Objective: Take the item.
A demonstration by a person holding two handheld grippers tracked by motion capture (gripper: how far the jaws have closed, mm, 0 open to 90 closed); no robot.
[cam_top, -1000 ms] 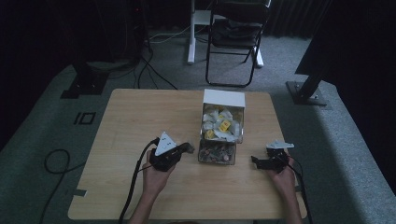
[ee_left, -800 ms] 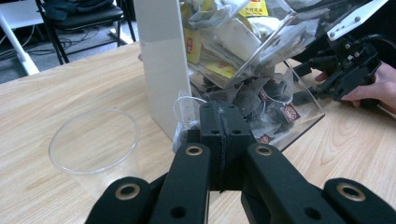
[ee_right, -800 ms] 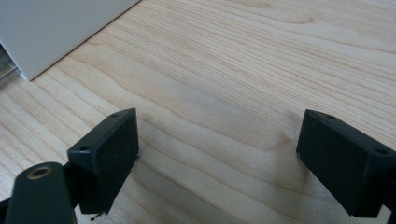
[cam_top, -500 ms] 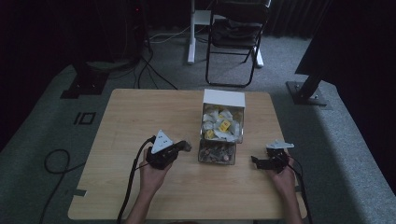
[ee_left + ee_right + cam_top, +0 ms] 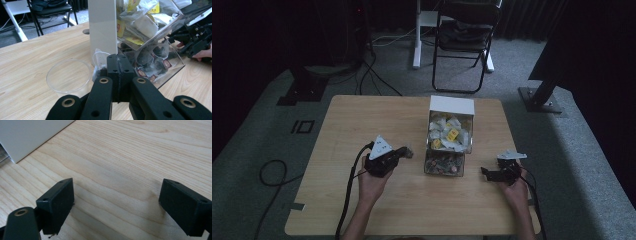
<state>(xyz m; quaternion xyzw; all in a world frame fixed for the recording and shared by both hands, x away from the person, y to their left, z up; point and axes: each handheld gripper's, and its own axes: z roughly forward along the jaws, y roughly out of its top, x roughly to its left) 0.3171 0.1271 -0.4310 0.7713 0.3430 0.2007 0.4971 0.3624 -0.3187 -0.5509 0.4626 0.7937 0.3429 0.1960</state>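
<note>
Left gripper view: clear cup (image 5: 68, 79) | high view: chair (image 5: 464, 35)

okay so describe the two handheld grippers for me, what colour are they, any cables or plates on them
Both are black. The left gripper carries a pale grey three-cornered plate on top, and a black cable trails back along the forearm. The right gripper has a smaller pale plate and its own dark cable. In the gripper views, the jaws are matte black blocks with brass-ringed pivot holes. Forearms show no sleeves.
</note>
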